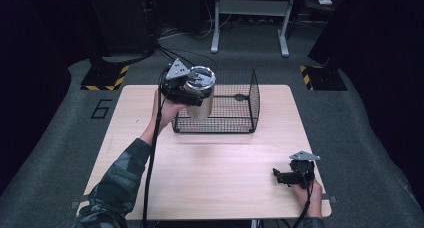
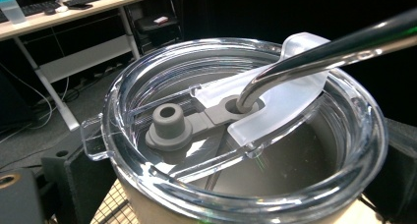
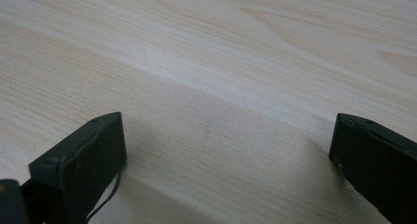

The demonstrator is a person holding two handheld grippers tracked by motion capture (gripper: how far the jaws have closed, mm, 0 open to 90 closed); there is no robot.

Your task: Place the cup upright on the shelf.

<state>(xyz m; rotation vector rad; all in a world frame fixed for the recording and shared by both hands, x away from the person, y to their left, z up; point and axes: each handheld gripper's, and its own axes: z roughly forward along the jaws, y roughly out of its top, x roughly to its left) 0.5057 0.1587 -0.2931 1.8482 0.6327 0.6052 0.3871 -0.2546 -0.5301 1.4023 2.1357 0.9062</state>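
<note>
A cream steel tumbler (image 1: 204, 104) with a clear lid (image 2: 246, 135) and a bent metal straw (image 2: 334, 52) hangs above the left end of a black wire basket (image 1: 235, 124). My left gripper (image 1: 194, 94) is shut on the tumbler, a black finger (image 2: 74, 180) pressing each side of it. The grey stopper (image 2: 168, 126) on the lid stands pulled out, beside the straw hole. My right gripper (image 1: 280, 177) rests low at the table's (image 1: 210, 173) front right corner. Its jaws stand open over bare wood (image 3: 226, 150), with nothing between them.
The basket sits at the back middle of the light wooden table, with a small dark object (image 1: 240, 96) inside it. Black stands with yellow-striped bases (image 1: 105, 79) flank the table on the grey floor. A white frame (image 1: 250, 8) stands behind. A desk with keyboards (image 2: 74, 8) lies farther off.
</note>
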